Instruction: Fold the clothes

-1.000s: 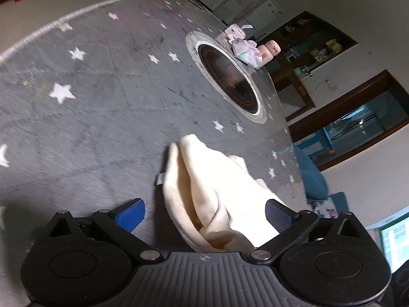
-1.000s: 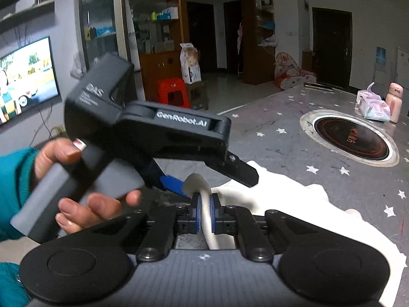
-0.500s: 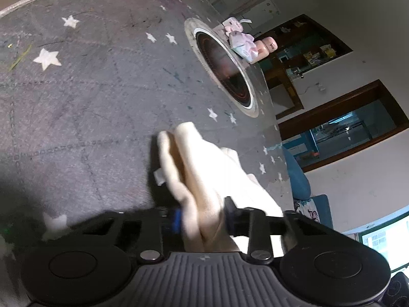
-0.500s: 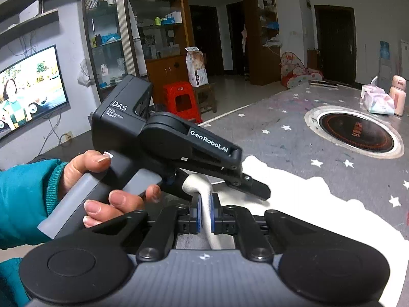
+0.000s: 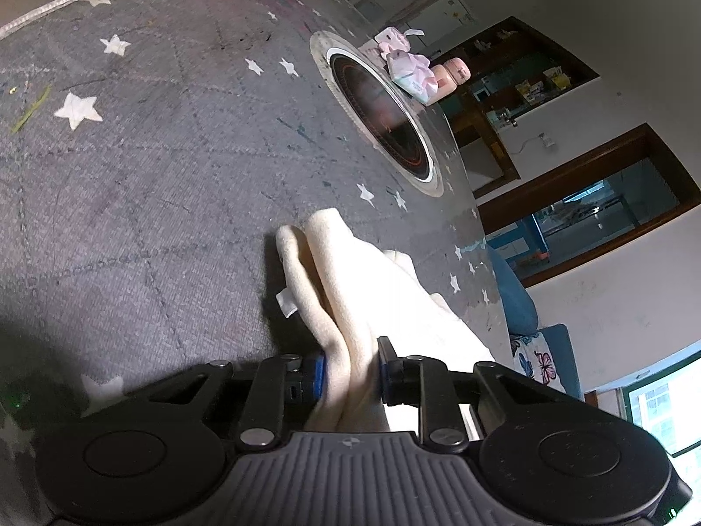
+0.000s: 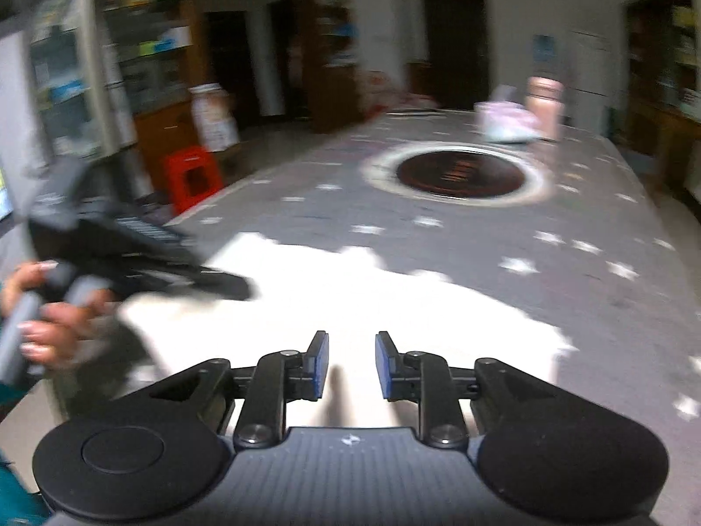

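Garment: cream, soft fleece-like cloth (image 5: 350,289), lying on the grey star-printed table cover (image 5: 153,166), at the near end of the table, well apart from the round black inset burner with its pale ring (image 5: 381,118).
Long axis: in the left wrist view the bunched edge runs from the jaws forward and slightly left, ending in a rounded double fold; the rest of the cloth spreads off to the right, toward the table edge.
Left gripper (image 5: 350,377): clenched on a thick gathered fold of the garment, blue pads pressing it from both sides.
Right gripper (image 6: 347,366): pads parted with nothing between them, hovering above the pale spread of cloth (image 6: 394,307); this view is blurred, so I cannot tell whether it touches the fabric.
Which side is nearer: the left one already has the cloth; the right one is over the body of the cloth, with its free far edge ahead of it and to its right.
Left hand (image 6: 48,328): at the left of the right wrist view, gripping the other tool's handle, just beside the garment's left end.
Coming move, as a judgement: the right tool likely needs a second hold along the cloth, so both can carry one side over the other.
Risk: a bunched hold may drag layers unevenly.
Far end: pink-and-white soft pack (image 5: 409,70) and pink bottle (image 5: 451,74), clear of the work.
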Motion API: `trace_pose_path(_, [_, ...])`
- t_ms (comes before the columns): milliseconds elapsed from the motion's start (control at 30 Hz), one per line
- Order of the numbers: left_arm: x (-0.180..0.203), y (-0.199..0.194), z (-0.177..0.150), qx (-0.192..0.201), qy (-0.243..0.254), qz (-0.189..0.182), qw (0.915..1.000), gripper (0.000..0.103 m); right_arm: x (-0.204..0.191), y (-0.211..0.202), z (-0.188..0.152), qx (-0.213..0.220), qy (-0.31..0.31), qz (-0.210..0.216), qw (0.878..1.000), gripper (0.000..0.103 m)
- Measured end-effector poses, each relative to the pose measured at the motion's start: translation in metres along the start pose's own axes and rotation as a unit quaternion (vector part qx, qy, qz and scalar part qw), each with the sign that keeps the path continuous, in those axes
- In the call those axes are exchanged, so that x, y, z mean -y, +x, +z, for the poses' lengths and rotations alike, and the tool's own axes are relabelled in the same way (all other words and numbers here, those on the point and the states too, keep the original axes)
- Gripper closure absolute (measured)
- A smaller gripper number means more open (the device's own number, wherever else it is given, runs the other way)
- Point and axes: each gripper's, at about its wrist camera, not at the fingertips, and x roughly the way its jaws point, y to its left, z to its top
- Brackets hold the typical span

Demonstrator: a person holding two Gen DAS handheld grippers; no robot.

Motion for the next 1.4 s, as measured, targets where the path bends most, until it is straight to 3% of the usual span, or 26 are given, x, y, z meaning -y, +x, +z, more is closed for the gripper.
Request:
trace_pose_path(100, [0.002,0.001,-0.001,0.001,0.004,0.003,1.0000,0.078,0.028,-0.002,-0.005,0.001,0.028,-0.043,0.999,0.072])
trace_pose_path(233, [0.004,0.000,0.000,0.000,0.008,0.008,0.9999,0.078,0.059,-0.002,-0.010,0.003,0.072,-0.070,0.995,0.065])
trace_pose_path(367, [0.005,0.000,-0.001,0.000,0.012,0.011,0.9999,0.078,0.078,0.001,-0.018,-0.003,0.110,-0.071,0.991,0.058])
trace_pose_path(500, [0.006,0.000,0.000,0.000,0.015,0.013,0.9998,0.078,0.086,0.009,-0.024,-0.003,0.143,-0.052,0.988,0.058])
trace_pose_path(633, [0.007,0.001,-0.001,0.000,0.017,0.015,0.9997,0.078,0.089,0.011,-0.024,0.002,0.163,-0.035,0.986,0.069])
trace_pose_path(700, [0.007,0.001,-0.001,0.000,0.019,0.015,0.9997,0.078,0.088,0.013,-0.023,0.002,0.164,-0.030,0.986,0.085])
trace_pose_path(767, [0.007,0.001,-0.001,0.000,0.019,0.016,0.9997,0.078,0.085,0.011,-0.021,0.008,0.162,-0.025,0.986,0.092])
trace_pose_path(933, [0.009,0.001,-0.002,0.001,0.026,0.021,0.9994,0.078,0.073,0.004,-0.016,0.029,0.152,-0.013,0.988,0.093])
trace_pose_path(1167, [0.011,0.002,-0.003,0.002,0.028,0.023,0.9994,0.078,0.041,0.008,-0.011,0.026,0.063,-0.030,0.997,0.092])
trace_pose_path(1400, [0.010,0.001,-0.002,0.001,0.028,0.022,0.9994,0.078,0.071,0.013,-0.017,0.013,0.137,-0.020,0.990,0.086])
